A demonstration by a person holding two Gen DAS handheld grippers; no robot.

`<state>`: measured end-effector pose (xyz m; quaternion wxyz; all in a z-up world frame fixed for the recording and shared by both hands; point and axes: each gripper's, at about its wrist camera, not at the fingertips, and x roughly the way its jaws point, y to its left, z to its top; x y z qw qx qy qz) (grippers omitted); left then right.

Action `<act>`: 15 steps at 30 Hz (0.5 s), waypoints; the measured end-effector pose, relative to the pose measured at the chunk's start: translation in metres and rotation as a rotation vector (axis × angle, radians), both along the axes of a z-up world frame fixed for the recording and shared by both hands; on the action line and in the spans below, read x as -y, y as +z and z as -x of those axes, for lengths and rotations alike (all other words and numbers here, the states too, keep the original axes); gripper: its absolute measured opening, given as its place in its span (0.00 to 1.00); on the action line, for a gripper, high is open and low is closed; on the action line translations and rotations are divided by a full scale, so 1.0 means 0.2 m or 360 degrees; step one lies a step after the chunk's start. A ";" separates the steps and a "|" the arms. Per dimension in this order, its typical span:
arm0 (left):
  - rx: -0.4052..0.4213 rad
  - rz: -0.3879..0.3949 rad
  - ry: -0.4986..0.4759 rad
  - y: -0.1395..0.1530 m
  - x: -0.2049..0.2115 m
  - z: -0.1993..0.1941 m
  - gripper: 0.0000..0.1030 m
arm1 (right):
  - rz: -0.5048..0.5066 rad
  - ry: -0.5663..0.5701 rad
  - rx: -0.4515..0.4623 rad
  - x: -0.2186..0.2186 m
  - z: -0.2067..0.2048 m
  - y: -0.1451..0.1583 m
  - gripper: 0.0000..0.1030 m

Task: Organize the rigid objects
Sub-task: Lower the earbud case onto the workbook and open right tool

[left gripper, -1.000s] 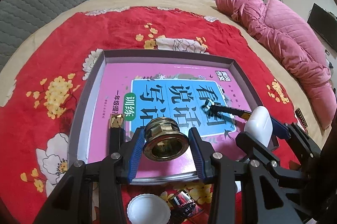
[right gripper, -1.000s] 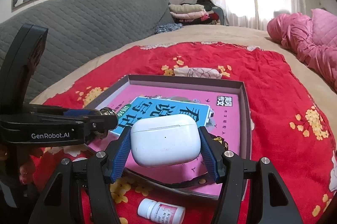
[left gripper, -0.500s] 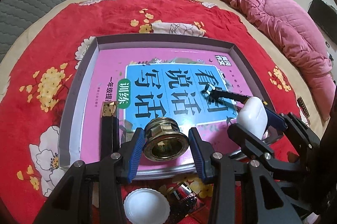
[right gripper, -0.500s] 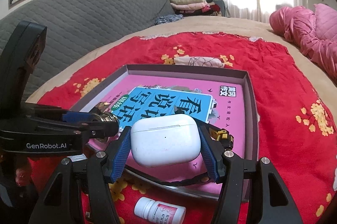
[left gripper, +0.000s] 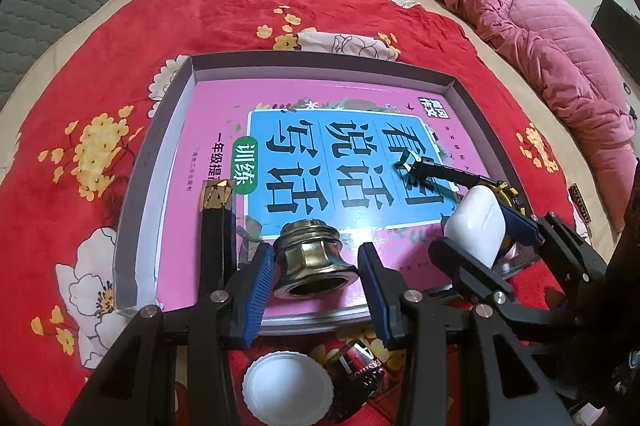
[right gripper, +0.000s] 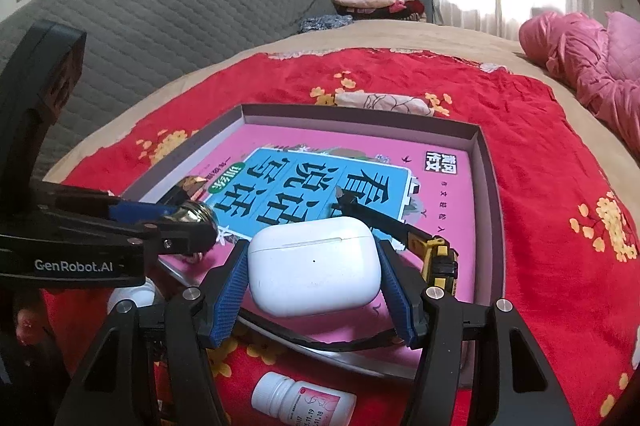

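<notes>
The left gripper (left gripper: 316, 268), at the lower centre of its wrist view, was clamped on a brass pipe fitting (left gripper: 314, 262), blue pads pressed to both sides, the fitting's open end facing the camera. The fitting hung over the near edge of a pink workbook (left gripper: 320, 130) that lay flat in a shallow grey box tray (left gripper: 132, 226). Just left of the fitting, a black bar with a gold patterned tip (left gripper: 218, 218) lay on the book.

The right gripper (right gripper: 314, 280), low in its own view, was closed on a white earbud case (right gripper: 314, 264), hinge line uppermost, held above the tray's near edge. Right of the case, a black and yellow utility knife (right gripper: 404, 234) lay on the book's blue title panel, blade pointing toward the upper left.

Below the tray, on the red floral blanket (left gripper: 80, 74), sat a white round cap (left gripper: 288, 388) and a dark battery (left gripper: 360, 370). A small white pill bottle (right gripper: 302, 402) lay on its side at the bottom of the right view. A pink quilted jacket (left gripper: 540, 38) was heaped at the upper right.
</notes>
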<state>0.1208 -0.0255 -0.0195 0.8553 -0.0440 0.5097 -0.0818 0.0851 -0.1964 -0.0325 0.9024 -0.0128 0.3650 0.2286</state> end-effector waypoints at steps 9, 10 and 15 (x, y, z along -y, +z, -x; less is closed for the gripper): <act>-0.0002 0.0004 0.0003 0.00 0.00 0.01 0.42 | 0.0038 0.0035 -0.0016 -0.03 0.00 -0.02 0.62; -0.0002 0.0003 0.0000 0.00 0.00 0.02 0.42 | 0.0044 0.0038 -0.0015 -0.03 0.00 -0.02 0.62; -0.0001 0.0001 -0.0006 0.00 0.00 0.02 0.42 | 0.0059 0.0057 -0.0041 -0.04 -0.01 -0.02 0.62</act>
